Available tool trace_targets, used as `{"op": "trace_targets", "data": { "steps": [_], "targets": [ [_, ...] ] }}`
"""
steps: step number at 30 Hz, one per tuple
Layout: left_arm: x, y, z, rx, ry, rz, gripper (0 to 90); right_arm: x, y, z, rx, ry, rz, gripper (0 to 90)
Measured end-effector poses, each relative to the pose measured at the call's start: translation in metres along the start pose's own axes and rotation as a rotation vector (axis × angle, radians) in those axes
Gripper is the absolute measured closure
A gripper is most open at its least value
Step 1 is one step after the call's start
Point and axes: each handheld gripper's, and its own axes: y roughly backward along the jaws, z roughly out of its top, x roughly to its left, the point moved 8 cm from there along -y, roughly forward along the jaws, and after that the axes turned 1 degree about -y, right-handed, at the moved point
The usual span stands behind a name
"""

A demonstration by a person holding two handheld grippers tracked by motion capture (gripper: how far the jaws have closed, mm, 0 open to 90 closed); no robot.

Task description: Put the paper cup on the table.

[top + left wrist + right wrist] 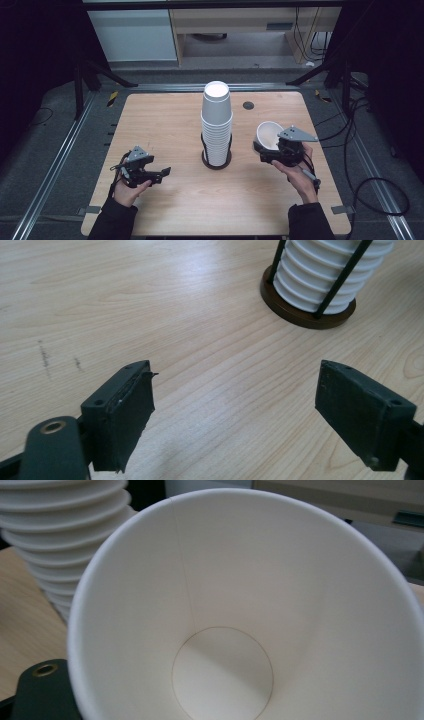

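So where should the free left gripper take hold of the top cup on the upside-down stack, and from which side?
Probably by its side wall near the closed top, coming in level from the left. The top cup stands upside down above the stack, clear of the holder's black rods, so its tapered wall is free. The left gripper has its jaws open with nothing between them.

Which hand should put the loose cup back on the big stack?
Right, probably. The right gripper already carries the cup beside the stack. The left gripper has open, empty jaws.
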Motion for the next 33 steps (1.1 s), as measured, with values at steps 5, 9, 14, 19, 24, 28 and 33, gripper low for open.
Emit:
{"op": "trace_targets", "data": {
  "steps": [5,9,14,19,24,28,33],
  "targets": [
    [0.006,0.001,-0.001,0.0,0.015,0.014,15.3,-0.025,-0.002,-0.009,0.047,-0.018,-0.089,14.7],
    [0.011,0.002,-0.002,-0.002,0.033,0.028,15.7,-0.049,-0.003,-0.02,0.085,-0.014,-0.196,14.5],
    [0.016,0.004,-0.003,-0.004,0.046,0.039,15.7,-0.066,-0.004,-0.032,0.133,-0.039,-0.243,14.5],
    [0.019,0.006,-0.005,-0.006,0.05,0.045,16.0,-0.079,-0.005,-0.042,0.166,-0.046,-0.284,14.5],
    [0.021,0.007,-0.005,-0.009,0.053,0.051,16.0,-0.085,-0.008,-0.052,0.193,-0.059,-0.291,14.5],
    [0.021,0.006,-0.005,-0.006,0.054,0.05,16.0,-0.089,-0.013,-0.063,0.239,-0.058,-0.289,14.4],
    [0.021,0.005,-0.007,-0.001,0.054,0.051,16.0,-0.09,-0.019,-0.073,0.297,-0.041,-0.293,14.2]
  ]
}}
